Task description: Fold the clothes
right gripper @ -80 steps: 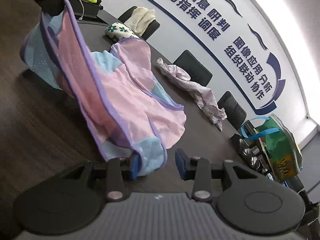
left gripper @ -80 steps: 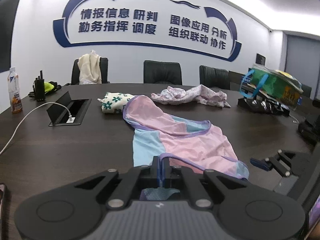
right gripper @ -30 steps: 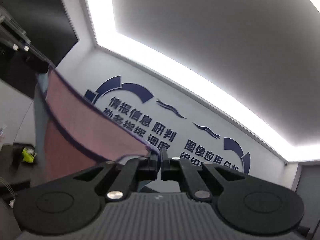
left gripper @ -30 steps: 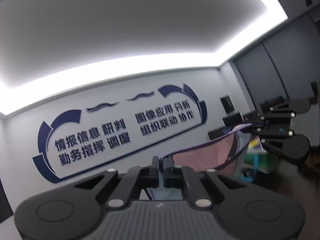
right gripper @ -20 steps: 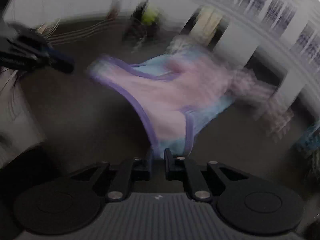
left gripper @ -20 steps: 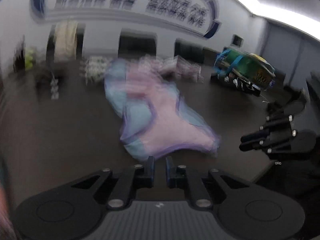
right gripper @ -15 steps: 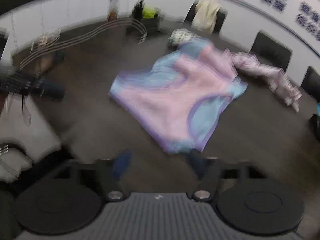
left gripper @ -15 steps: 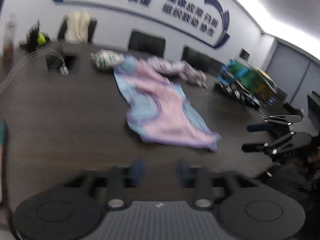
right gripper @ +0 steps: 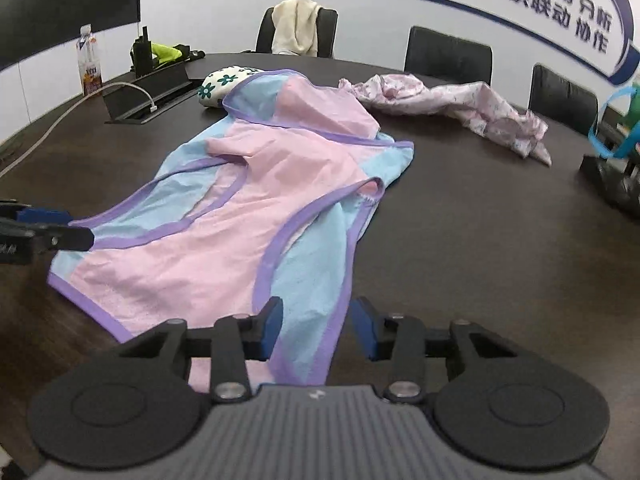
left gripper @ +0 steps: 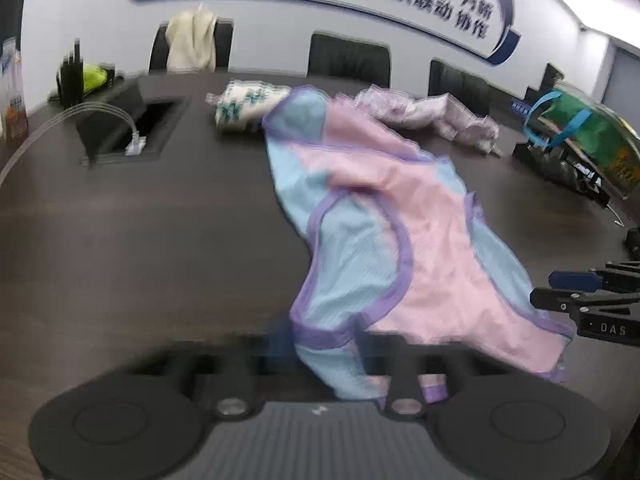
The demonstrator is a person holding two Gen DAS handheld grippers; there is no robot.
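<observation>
A pink and light-blue garment with purple trim (left gripper: 400, 240) lies spread along the dark table (left gripper: 160, 240), with some folds at its far end. My left gripper (left gripper: 324, 344) is open and blurred, and the garment's near left corner lies between its fingers. In the right wrist view the same garment (right gripper: 248, 208) reaches back to my right gripper (right gripper: 318, 332), which is open with the near right blue edge lying between its blue pads (right gripper: 272, 330). Each gripper shows in the other's view: the right gripper (left gripper: 580, 296) and the left gripper (right gripper: 52, 228).
Beyond the garment lie a folded floral cloth (left gripper: 244, 108) and a crumpled pink patterned garment (left gripper: 432, 116). An open cable box (left gripper: 132, 132) with a white cable sits at left, a bottle (left gripper: 12, 96) at far left, a green bag (left gripper: 580, 140) at right. Chairs line the far edge.
Both grippers held the garment up in the air, swung it down onto the table and opened. It now lies spread out, and both open grippers sit at its near hem.
</observation>
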